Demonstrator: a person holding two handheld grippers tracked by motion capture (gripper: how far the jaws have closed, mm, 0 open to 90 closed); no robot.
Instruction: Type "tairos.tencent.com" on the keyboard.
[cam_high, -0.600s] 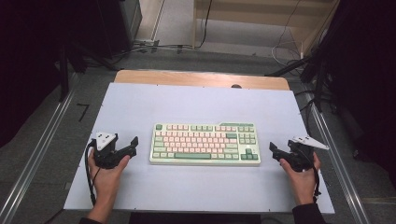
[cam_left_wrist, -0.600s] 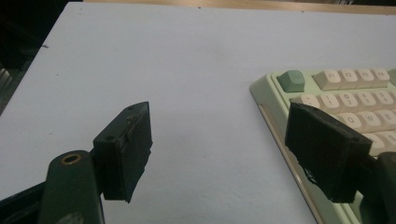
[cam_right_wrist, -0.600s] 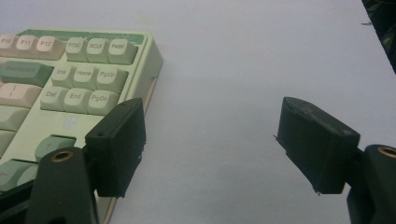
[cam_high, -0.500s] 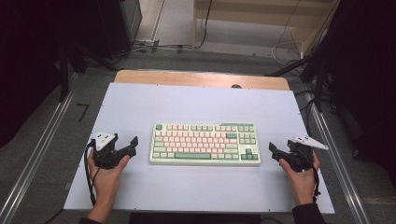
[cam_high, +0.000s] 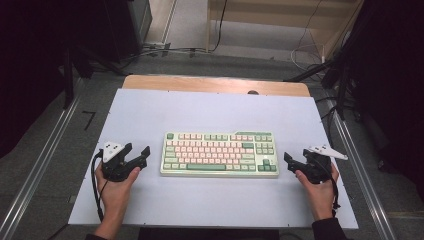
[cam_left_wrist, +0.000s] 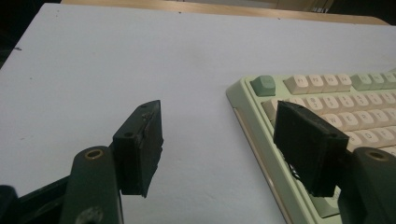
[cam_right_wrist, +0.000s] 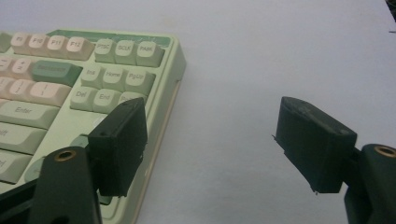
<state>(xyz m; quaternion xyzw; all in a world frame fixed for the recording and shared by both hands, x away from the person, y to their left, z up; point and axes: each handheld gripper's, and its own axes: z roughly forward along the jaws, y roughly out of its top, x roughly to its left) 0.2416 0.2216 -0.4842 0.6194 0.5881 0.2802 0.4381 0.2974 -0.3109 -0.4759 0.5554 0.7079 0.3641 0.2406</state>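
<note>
A mint-green keyboard (cam_high: 220, 154) with pink and cream keys lies flat in the middle of the white mat (cam_high: 210, 112). My left gripper (cam_high: 137, 152) rests on the mat just left of the keyboard, open, with nothing between its jaws. In the left gripper view the left gripper (cam_left_wrist: 224, 140) faces the keyboard's (cam_left_wrist: 327, 102) left end. My right gripper (cam_high: 296, 156) sits just right of the keyboard, open and empty. In the right gripper view the right gripper (cam_right_wrist: 217, 140) looks along the keyboard's (cam_right_wrist: 70, 79) right end. Neither gripper touches the keyboard.
The mat covers a table with a wooden strip (cam_high: 215, 84) along its far edge. Metal rails (cam_high: 45, 160) run down both sides. A small dark round thing (cam_high: 252, 92) sits at the mat's far edge. Cables lie on the floor beyond.
</note>
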